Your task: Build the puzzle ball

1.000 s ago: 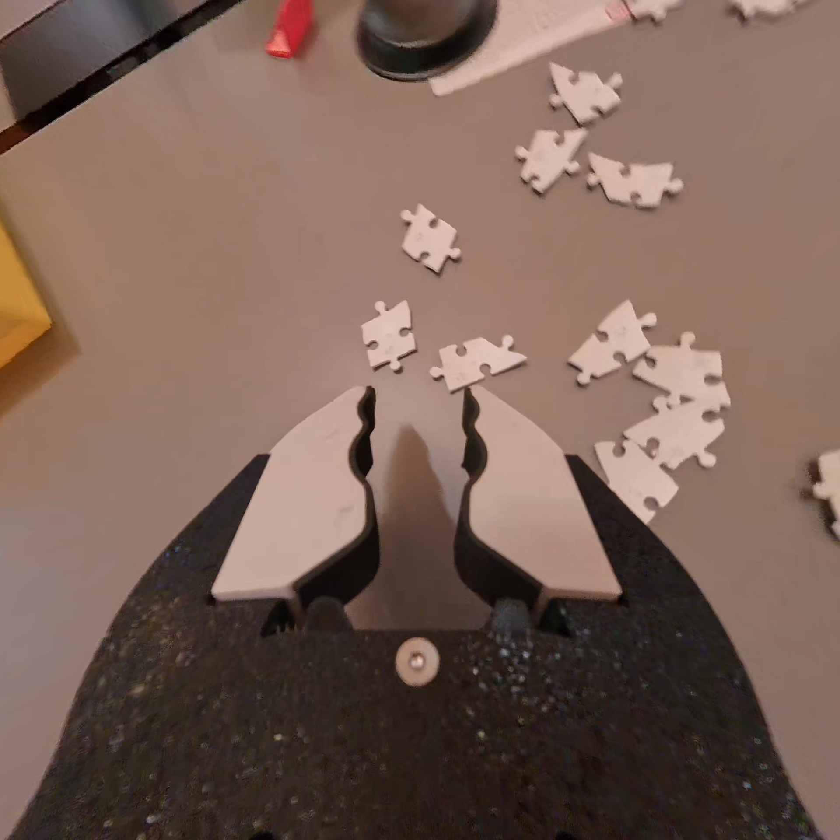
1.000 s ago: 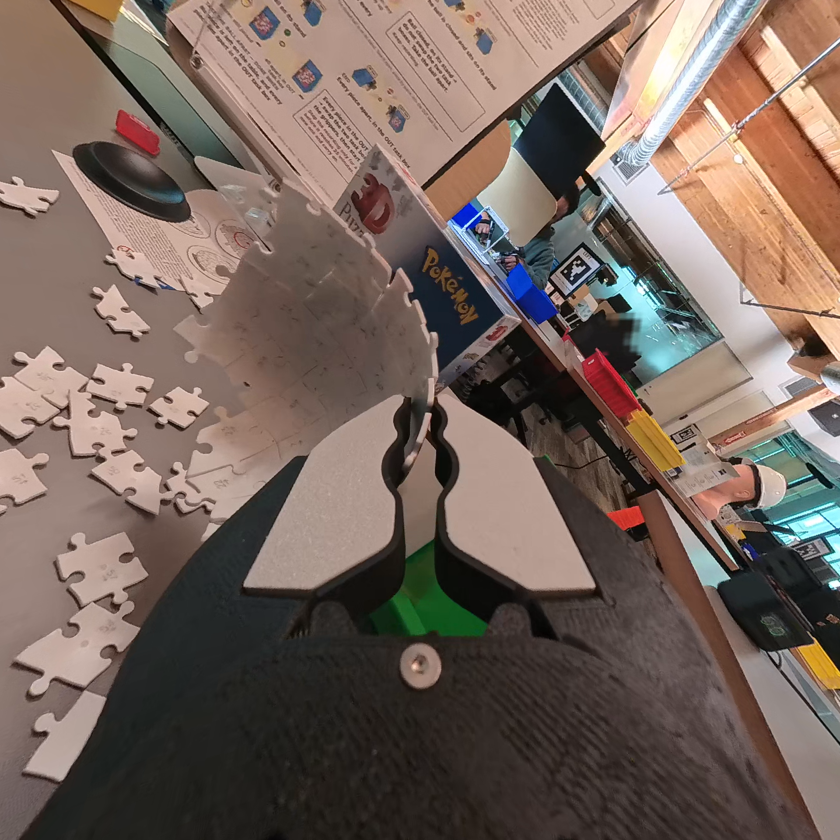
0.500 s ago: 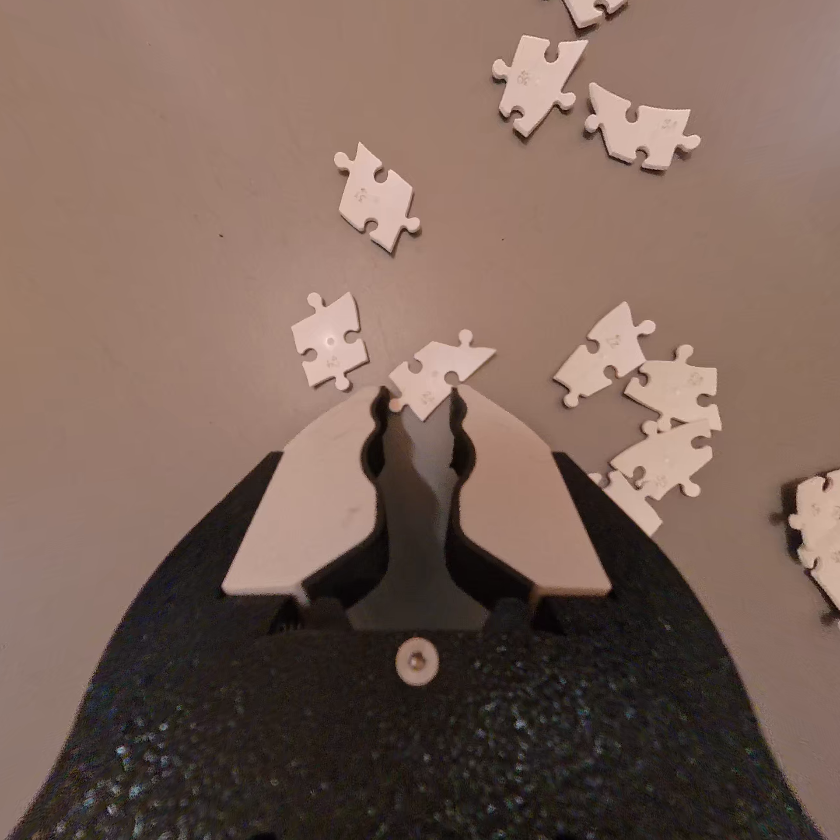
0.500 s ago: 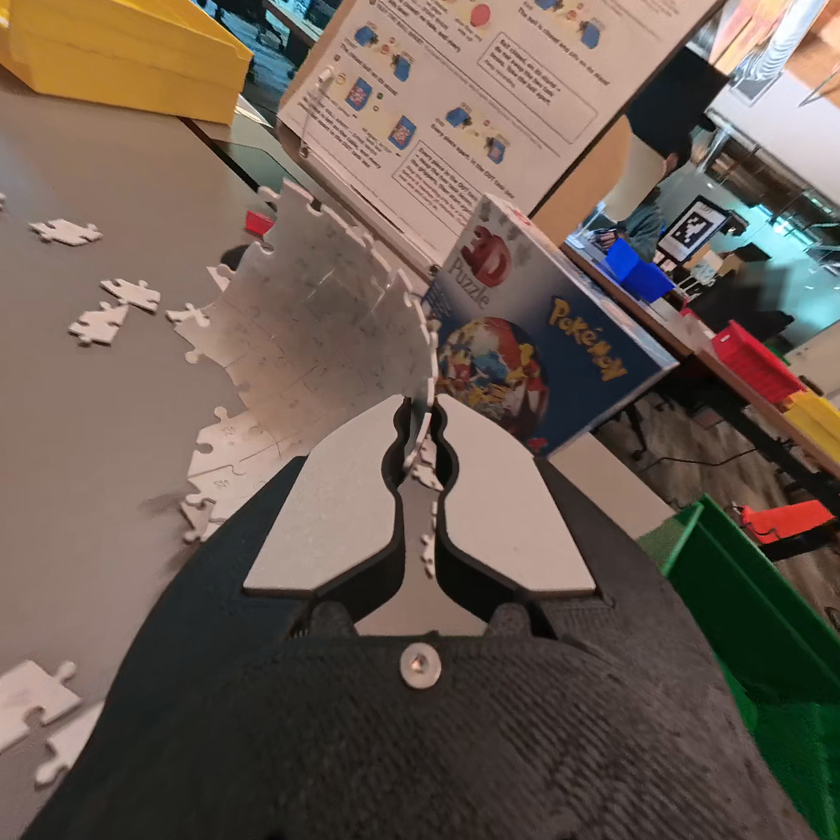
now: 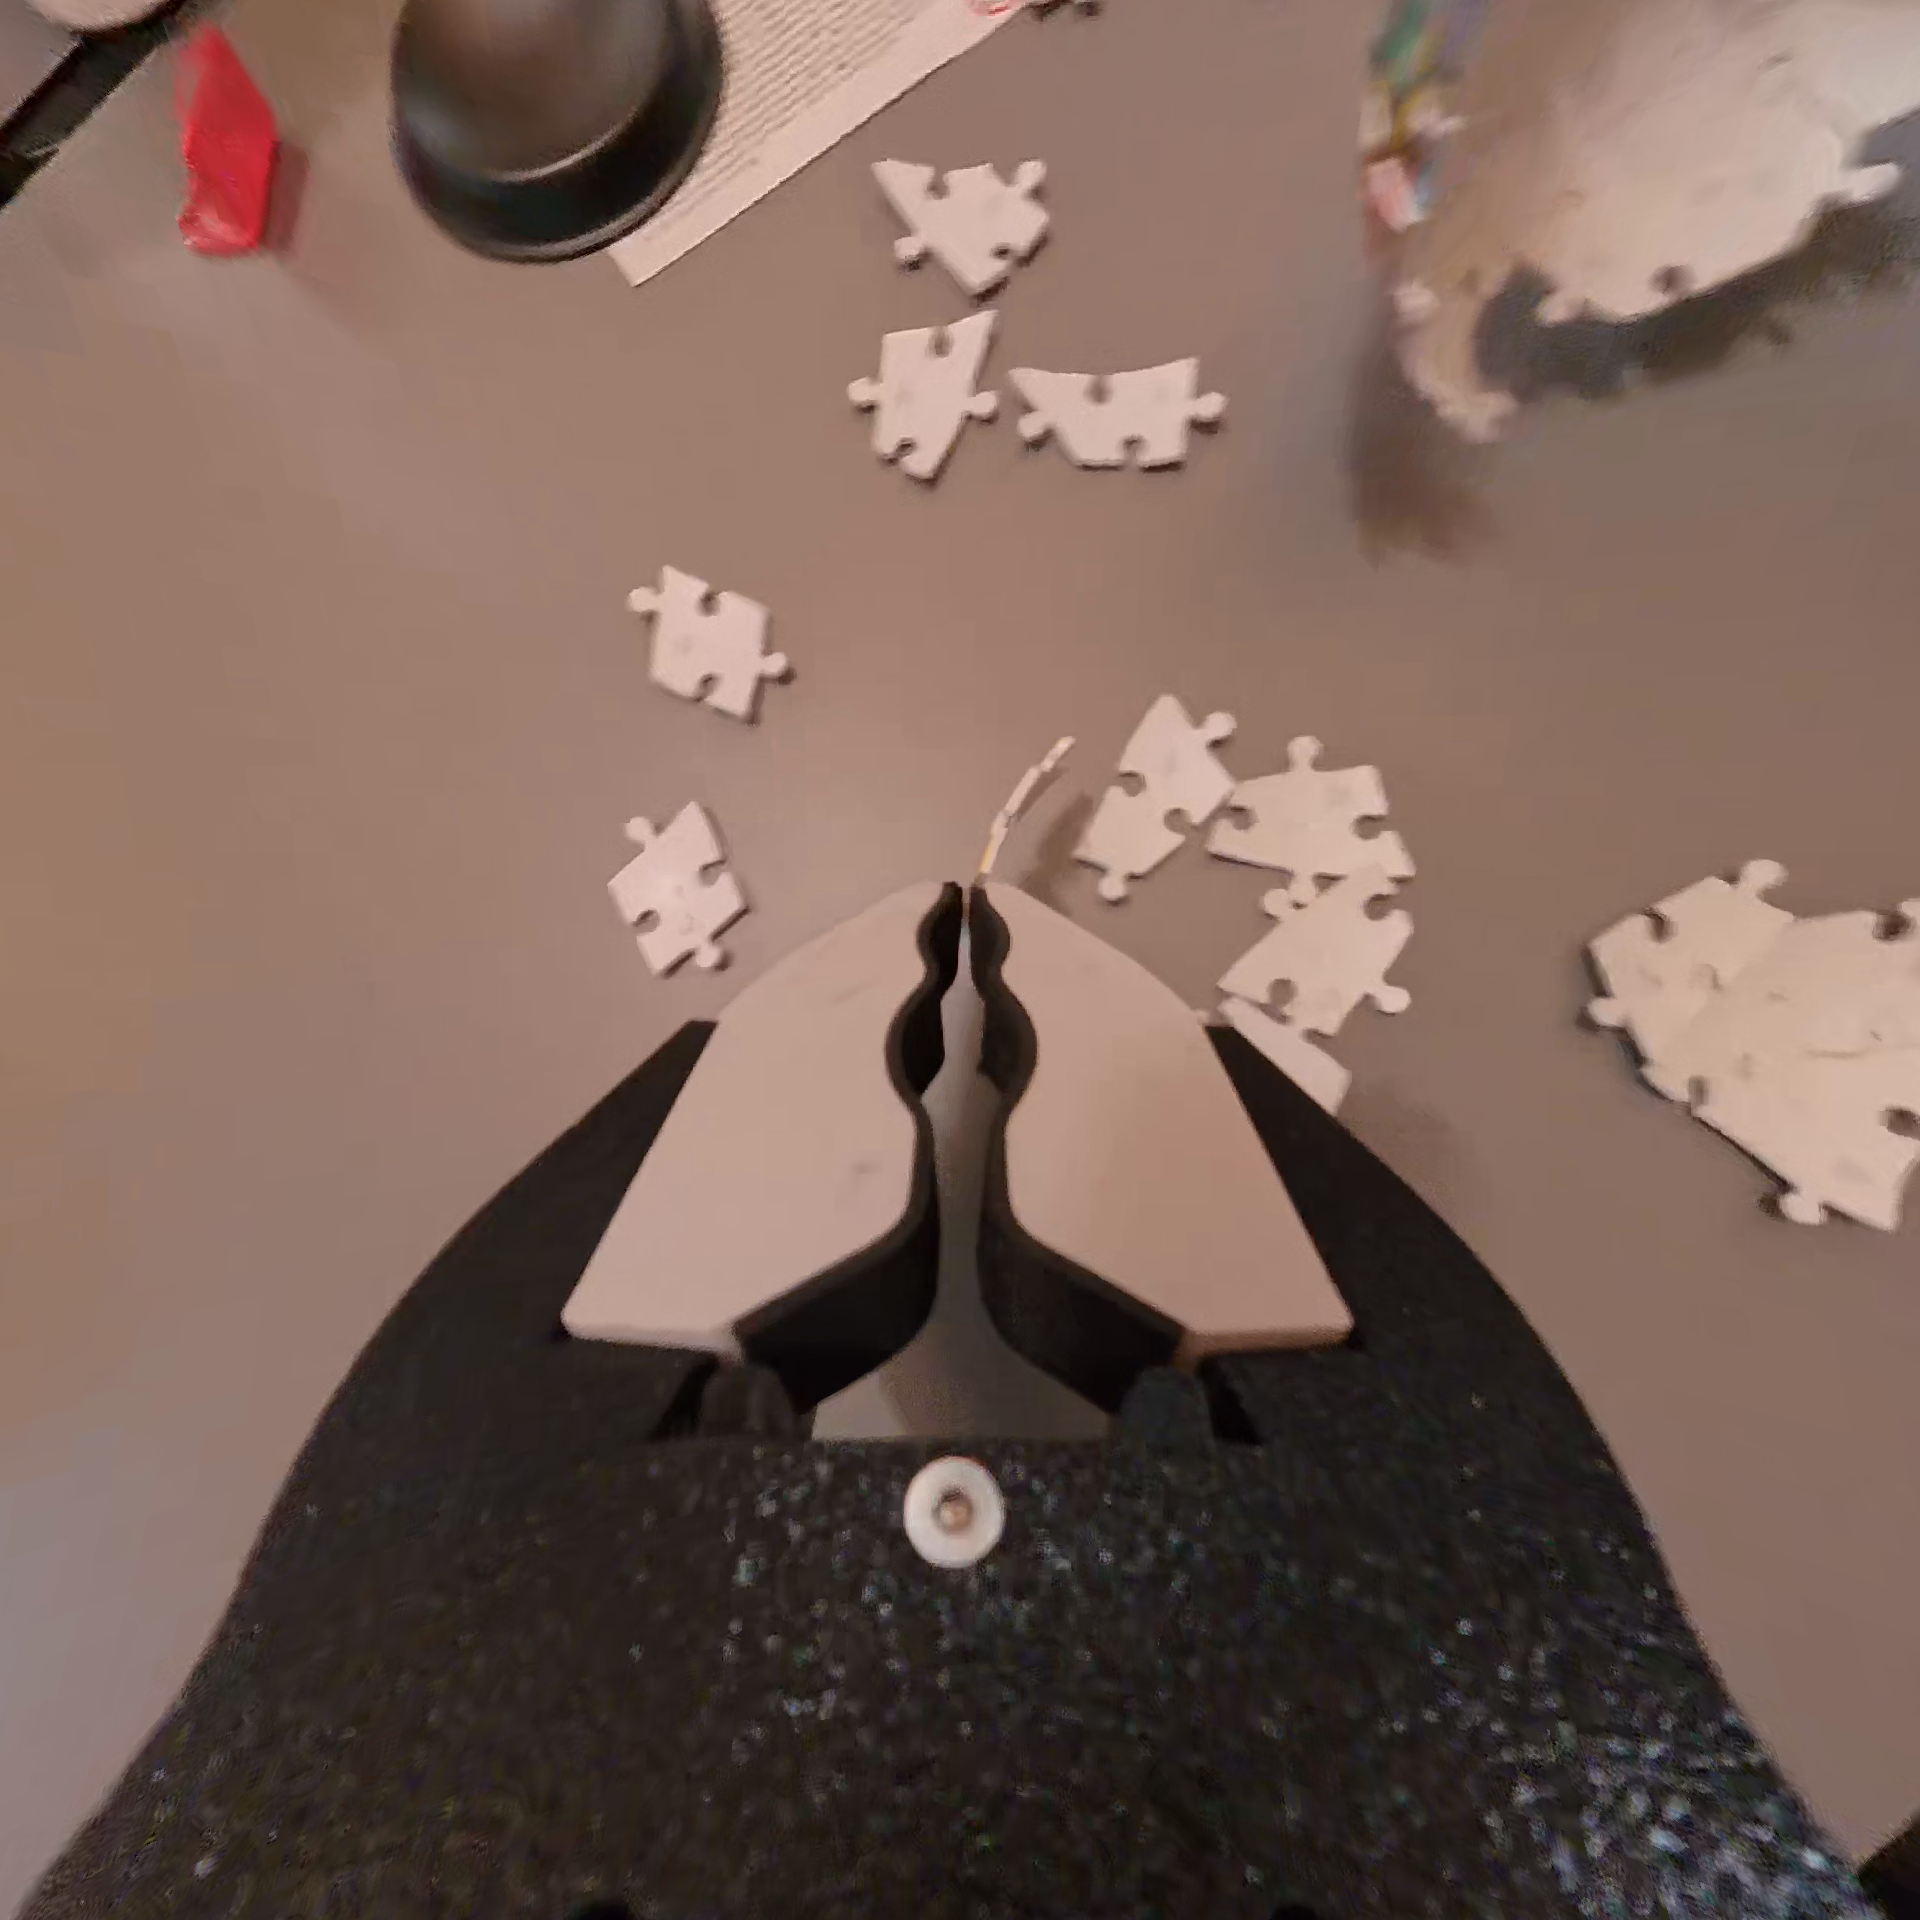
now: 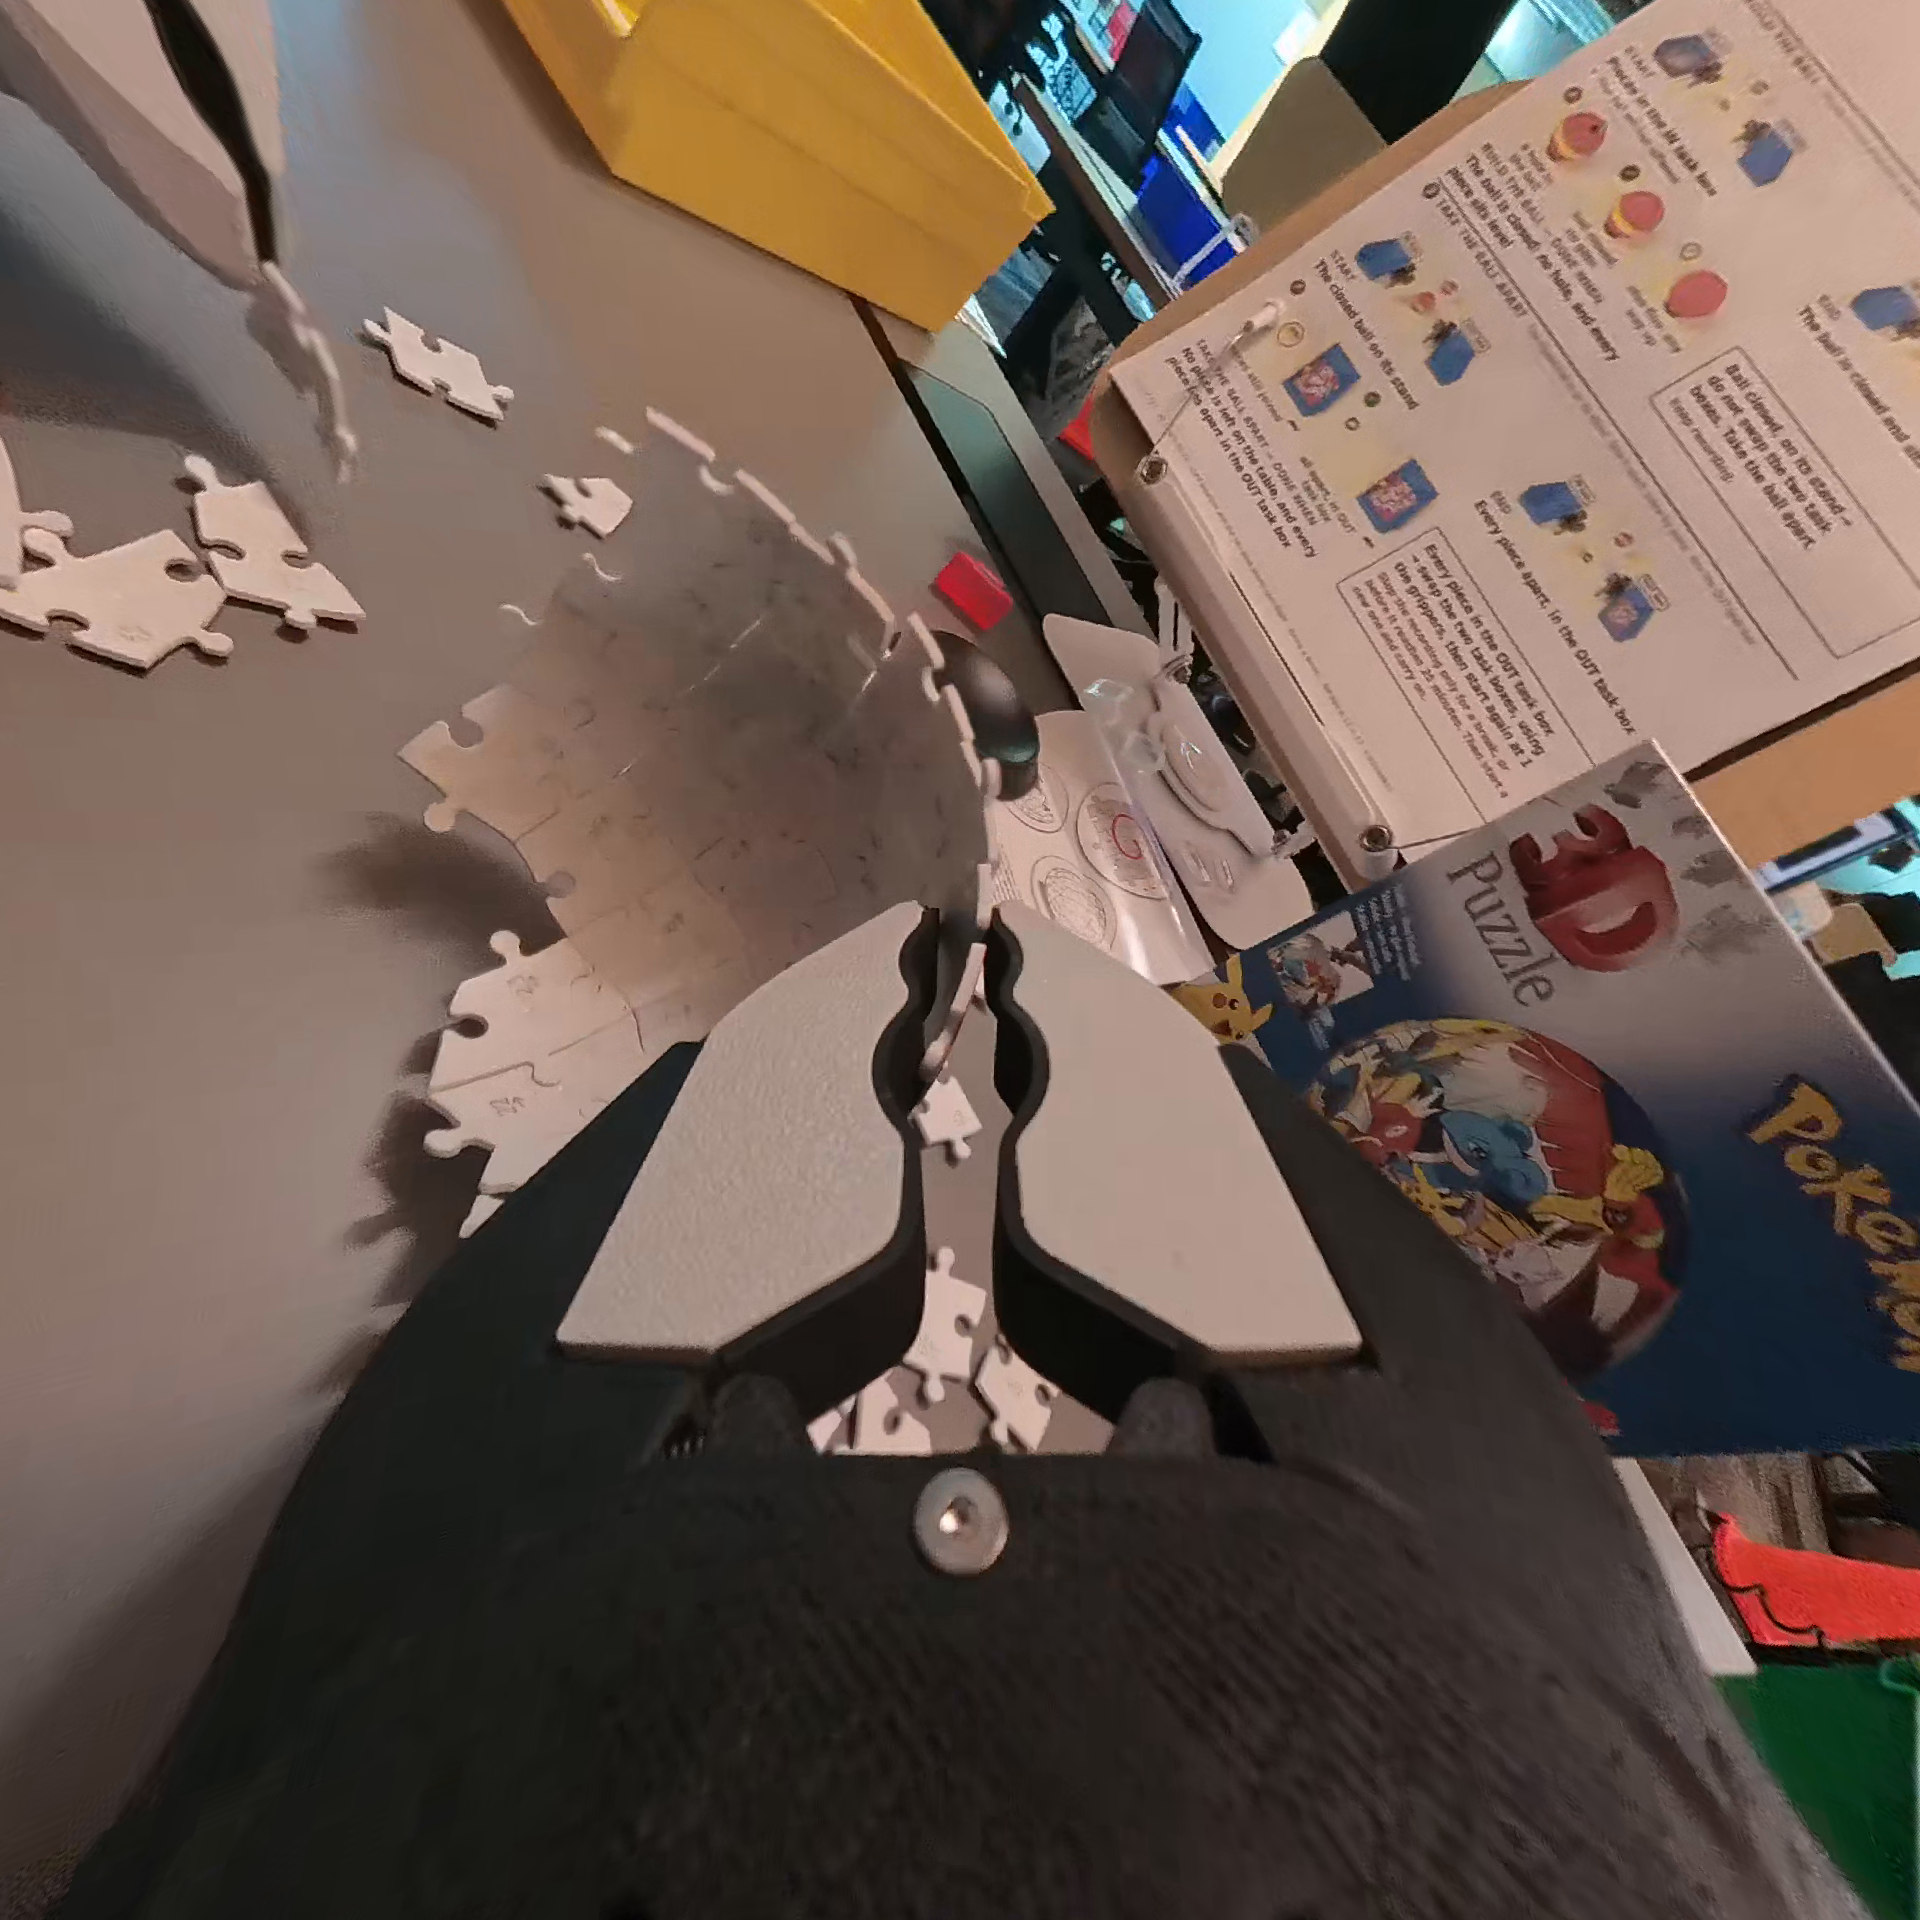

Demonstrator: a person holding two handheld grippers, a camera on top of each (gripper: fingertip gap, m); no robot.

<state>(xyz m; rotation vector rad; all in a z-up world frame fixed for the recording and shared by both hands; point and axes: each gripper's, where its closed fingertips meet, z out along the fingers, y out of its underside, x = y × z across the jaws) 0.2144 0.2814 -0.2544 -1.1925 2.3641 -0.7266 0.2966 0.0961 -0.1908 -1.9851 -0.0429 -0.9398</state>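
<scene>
The left gripper (image 5: 968, 902) has its jaws pinching a thin white jigsaw piece (image 5: 1023, 805) edge-on, lifted above the grey desk (image 5: 312, 727). The right gripper (image 6: 961, 928) clamps the rim of a curved white shell of joined puzzle pieces (image 6: 727, 727). Loose white pieces (image 5: 1299, 831) lie scattered close by; a black round stand (image 5: 551, 114) sits beyond.

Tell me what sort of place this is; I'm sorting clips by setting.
Probably a shared workshop or lab: a grey worktable strewn with puzzle pieces, a yellow bin, a posted instruction sheet, more benches behind.
</scene>
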